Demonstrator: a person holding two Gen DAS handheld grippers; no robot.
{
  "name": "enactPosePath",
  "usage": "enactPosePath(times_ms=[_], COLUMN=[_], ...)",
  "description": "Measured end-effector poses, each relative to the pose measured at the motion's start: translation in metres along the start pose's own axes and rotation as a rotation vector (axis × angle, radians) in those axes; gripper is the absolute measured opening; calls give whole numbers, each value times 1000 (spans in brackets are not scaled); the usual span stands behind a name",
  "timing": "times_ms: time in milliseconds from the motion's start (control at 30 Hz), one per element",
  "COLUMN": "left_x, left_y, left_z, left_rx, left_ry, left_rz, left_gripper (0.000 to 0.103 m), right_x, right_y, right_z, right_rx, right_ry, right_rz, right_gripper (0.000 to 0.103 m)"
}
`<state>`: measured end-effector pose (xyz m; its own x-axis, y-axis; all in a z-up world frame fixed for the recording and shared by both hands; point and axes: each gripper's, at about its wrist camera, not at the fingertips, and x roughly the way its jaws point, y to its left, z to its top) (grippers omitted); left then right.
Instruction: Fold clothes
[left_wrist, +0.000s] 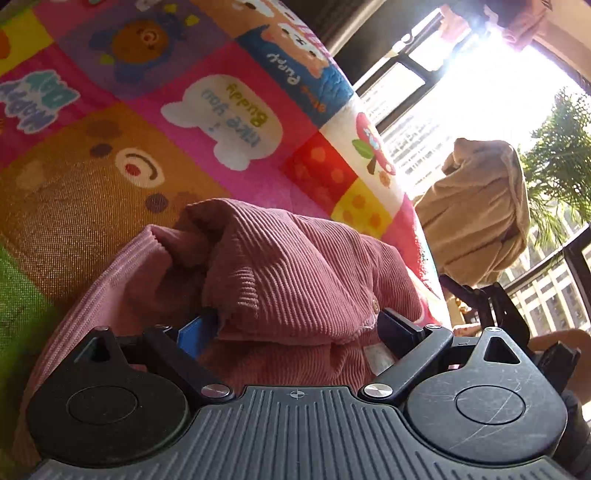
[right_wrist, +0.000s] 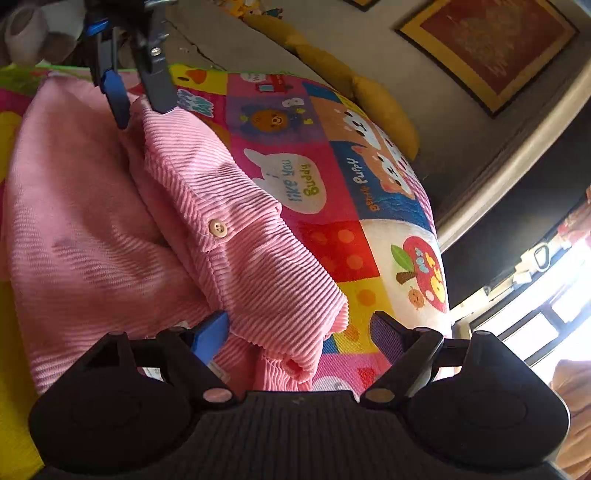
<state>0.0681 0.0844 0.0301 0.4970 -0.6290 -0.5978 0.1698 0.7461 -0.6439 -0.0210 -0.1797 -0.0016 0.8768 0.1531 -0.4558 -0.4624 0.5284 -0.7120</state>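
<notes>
Your left wrist view looks low along the left gripper (left_wrist: 295, 325), tilted so the patchwork play mat (left_wrist: 110, 147) climbs away to the upper left. Its jaws stand wide apart with a bunched fold of the pink corduroy garment (left_wrist: 295, 266) lying between them — cloth lies close against the blue finger, yet the fingers are not pinched onto it. A small button (left_wrist: 375, 305) sits near the dark right finger. Only this view gives you the bright window (left_wrist: 480, 92), a tan garment (left_wrist: 484, 221) hanging before it, and green foliage (left_wrist: 561, 155) outside.

Your right wrist view shows the right gripper (right_wrist: 299, 332) also spread wide, pointing down across the mat (right_wrist: 332, 251). The corduroy's folded sleeve end (right_wrist: 295, 314) lies between its fingers, nearer the blue one, unpinched. Here you see what the other view hides: the garment spread flat to the left, a pale button (right_wrist: 218, 227) on a flap, and your left gripper (right_wrist: 144, 107) at the top, its fingers angled down at the far edge of the cloth with a gap between them. Yellow cushions (right_wrist: 380, 107) and a framed picture (right_wrist: 491, 48) sit beyond.
</notes>
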Motion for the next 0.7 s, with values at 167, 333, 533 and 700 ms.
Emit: enactPosePath(times_ms=[167, 333, 533, 700], left_x=[-11, -50, -36, -7], left_y=[6, 4, 26, 23], left_z=[14, 27, 39, 50], left_rx=[-85, -10, -115, -209], left_ry=[-83, -198, -146, -49], left_rz=[-68, -8, 20, -35], left_gripper=[96, 97, 97, 97], right_x=[9, -26, -11, 37], right_y=[-4, -60, -125, -167], right_z=[17, 3, -49, -72], right_rx=[19, 423, 955, 1362], right_ry=[-29, -14, 65, 91], right_rz=[-171, 143, 389, 502], right_gripper=[84, 86, 86, 86])
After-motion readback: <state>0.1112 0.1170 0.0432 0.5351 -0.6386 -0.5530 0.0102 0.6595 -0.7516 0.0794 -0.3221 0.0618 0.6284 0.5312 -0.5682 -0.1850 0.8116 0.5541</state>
